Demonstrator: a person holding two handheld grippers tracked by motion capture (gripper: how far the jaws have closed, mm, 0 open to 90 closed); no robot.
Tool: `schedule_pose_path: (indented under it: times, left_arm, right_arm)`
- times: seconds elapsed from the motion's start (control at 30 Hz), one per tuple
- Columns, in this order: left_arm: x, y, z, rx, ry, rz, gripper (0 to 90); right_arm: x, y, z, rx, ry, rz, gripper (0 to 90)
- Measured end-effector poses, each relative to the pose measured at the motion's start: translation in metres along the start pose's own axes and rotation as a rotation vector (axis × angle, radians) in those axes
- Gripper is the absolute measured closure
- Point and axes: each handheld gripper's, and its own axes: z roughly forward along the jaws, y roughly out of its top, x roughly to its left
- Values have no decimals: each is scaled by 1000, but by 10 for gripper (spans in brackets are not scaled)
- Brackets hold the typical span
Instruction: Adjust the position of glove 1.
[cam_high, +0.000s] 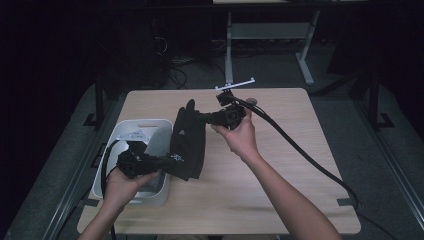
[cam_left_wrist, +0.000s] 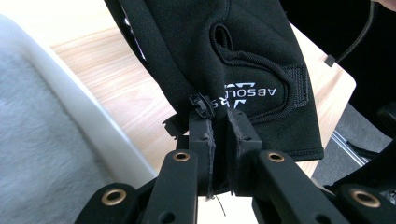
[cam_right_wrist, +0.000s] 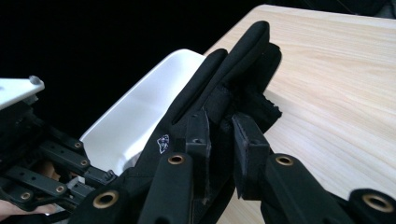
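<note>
A black glove (cam_high: 187, 142) with white lettering hangs stretched between my two grippers, just above the wooden table (cam_high: 280, 165). My left gripper (cam_high: 167, 161) is shut on its cuff end, beside the white bin (cam_high: 145, 122). In the left gripper view the jaws of the left gripper (cam_left_wrist: 220, 123) pinch the glove (cam_left_wrist: 252, 56) by its logo. My right gripper (cam_high: 200, 117) is shut on the finger end. The right gripper view shows the right gripper (cam_right_wrist: 219, 126) clamped on the glove (cam_right_wrist: 219, 79), with the left gripper (cam_right_wrist: 56, 163) farther off.
The white bin (cam_right_wrist: 135, 116) stands at the table's left, with a light slip (cam_high: 135, 134) inside. A thick cable (cam_high: 300, 150) trails from the right gripper across the table to its right edge. A small round object (cam_high: 251, 101) lies near the far edge.
</note>
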Motion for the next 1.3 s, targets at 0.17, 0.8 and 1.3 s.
schedule_pose_path:
  times: [0.17,0.8,1.3]
  left_arm:
    - [6,-3,-9,-11,10,-16,821]
    - [25,-15,-45,-35,64,-48,821]
    - [44,-30,-64,-41,107,-94,821]
  right_arm:
    - [8,7,10,3,14,-9,779]
    - [27,27,47,27,64,-20,779]
    - [33,32,87,28,131,13,779]
